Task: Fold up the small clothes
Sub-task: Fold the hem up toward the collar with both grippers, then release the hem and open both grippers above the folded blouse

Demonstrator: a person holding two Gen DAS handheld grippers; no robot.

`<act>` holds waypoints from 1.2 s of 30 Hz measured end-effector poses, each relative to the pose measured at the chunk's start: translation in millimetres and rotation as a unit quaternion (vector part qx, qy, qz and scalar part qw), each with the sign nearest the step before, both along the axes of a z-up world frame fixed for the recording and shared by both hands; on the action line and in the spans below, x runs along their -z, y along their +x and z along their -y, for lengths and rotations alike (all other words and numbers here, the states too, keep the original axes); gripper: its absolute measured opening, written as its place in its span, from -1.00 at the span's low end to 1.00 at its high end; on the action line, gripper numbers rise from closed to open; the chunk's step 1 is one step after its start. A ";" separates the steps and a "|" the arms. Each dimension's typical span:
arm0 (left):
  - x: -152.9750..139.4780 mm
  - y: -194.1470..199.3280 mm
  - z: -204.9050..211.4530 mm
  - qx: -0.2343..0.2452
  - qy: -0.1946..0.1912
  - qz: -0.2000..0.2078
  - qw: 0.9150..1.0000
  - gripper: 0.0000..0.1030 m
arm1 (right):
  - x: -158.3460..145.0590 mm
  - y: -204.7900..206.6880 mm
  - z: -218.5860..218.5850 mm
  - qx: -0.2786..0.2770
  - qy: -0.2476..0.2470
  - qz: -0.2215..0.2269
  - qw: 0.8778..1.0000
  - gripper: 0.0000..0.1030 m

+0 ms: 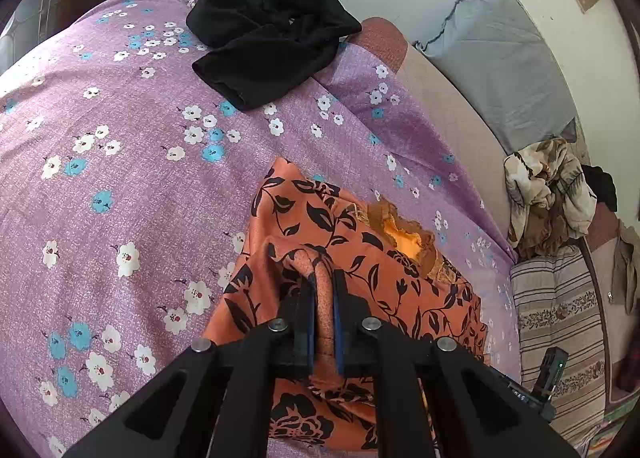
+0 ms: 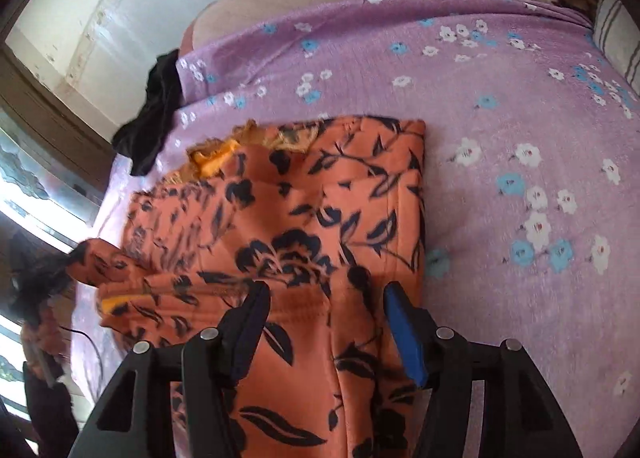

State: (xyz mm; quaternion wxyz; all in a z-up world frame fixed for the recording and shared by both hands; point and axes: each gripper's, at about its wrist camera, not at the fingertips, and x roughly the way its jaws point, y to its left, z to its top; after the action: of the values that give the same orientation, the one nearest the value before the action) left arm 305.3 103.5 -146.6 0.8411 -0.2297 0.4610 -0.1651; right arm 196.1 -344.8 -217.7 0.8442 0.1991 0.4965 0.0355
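An orange garment with a black floral print (image 1: 360,254) lies partly folded on the purple flowered bedsheet (image 1: 120,178). My left gripper (image 1: 322,282) is shut on a raised fold of this orange garment. In the right wrist view the same orange garment (image 2: 304,218) lies flat, with a lace trim and yellow lining at its far left. My right gripper (image 2: 324,298) is open just above the garment's near part, one finger on each side of a seam. The left gripper shows at the far left (image 2: 60,262), holding a corner of the cloth.
A black garment (image 1: 268,42) lies crumpled at the far side of the sheet, also seen in the right wrist view (image 2: 156,110). A grey pillow (image 1: 500,58), a beige patterned cloth heap (image 1: 548,194) and a striped cushion (image 1: 560,322) lie to the right. A window is at left (image 2: 36,194).
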 end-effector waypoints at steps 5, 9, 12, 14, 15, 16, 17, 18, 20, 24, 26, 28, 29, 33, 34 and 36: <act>3.0 -0.2 -13.3 -0.007 -0.012 -0.015 1.000 -0.86 | -21.6 -15.8 -19.6 -0.010 -0.108 0.058 0.992 -0.86; -16.0 17.1 -19.7 -0.005 -0.016 -0.012 1.000 -0.86 | -71.2 -16.9 -12.3 0.016 -0.132 0.139 0.981 -0.86; -29.0 50.5 -14.8 -0.005 -0.006 -0.016 1.000 -0.86 | -97.1 6.8 6.9 0.058 -0.128 0.172 0.975 -0.86; -30.3 77.8 -5.4 -0.007 0.013 -0.013 1.000 -0.85 | -101.7 32.2 24.8 0.090 -0.125 0.173 0.973 -0.86; -26.1 92.3 0.2 -0.010 0.022 -0.017 1.000 -0.84 | -99.1 45.1 35.8 0.107 -0.121 0.168 0.972 -0.86; -16.9 107.0 6.1 -0.006 0.023 -0.029 0.999 -0.83 | -91.6 58.0 46.9 0.120 -0.111 0.156 0.974 -0.86; -4.2 120.2 11.3 -0.005 0.025 -0.046 0.999 -0.77 | -79.0 72.3 57.4 0.127 -0.097 0.137 0.978 -0.85; 10.8 131.2 15.8 -0.007 0.031 -0.066 0.997 -0.76 | -63.2 85.0 66.6 0.133 -0.083 0.113 0.981 -0.78; 40.6 143.0 20.9 -0.025 0.044 -0.096 0.994 -0.76 | -27.2 103.9 80.2 0.143 -0.063 0.062 0.986 -0.75; 52.5 134.1 12.1 -0.041 0.014 -0.069 0.997 -0.74 | 24.0 103.2 98.9 0.166 -0.004 0.026 0.986 -0.51; 39.2 119.1 0.8 -0.053 -0.005 -0.042 0.998 -0.68 | 18.5 85.2 108.6 0.201 0.012 0.054 0.978 -0.19; 14.1 97.9 -11.3 -0.082 0.022 0.004 0.996 -0.40 | 3.8 61.3 120.1 0.235 0.027 0.093 0.967 0.16; -0.5 82.6 -15.8 -0.101 0.040 0.032 0.994 -0.16 | -6.2 47.0 124.6 0.251 0.031 0.115 0.961 0.21; -43.1 17.1 -16.7 -0.151 0.077 0.089 0.981 0.24 | -46.7 14.4 118.9 0.230 0.015 0.141 0.963 0.22; -47.0 2.1 -10.1 -0.143 0.078 0.089 0.983 0.24 | -54.5 5.9 109.9 0.217 0.010 0.146 0.965 0.21; -47.0 -26.3 11.9 -0.118 0.104 0.079 0.984 0.24 | -65.2 -7.4 83.0 0.179 -0.002 0.151 0.972 0.18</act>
State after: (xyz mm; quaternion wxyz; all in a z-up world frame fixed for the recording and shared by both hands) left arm 279.0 91.6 -99.5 0.9079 -0.1795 0.3772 -0.0337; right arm 188.6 -427.8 -152.4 0.9024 0.2751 0.3199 -0.0878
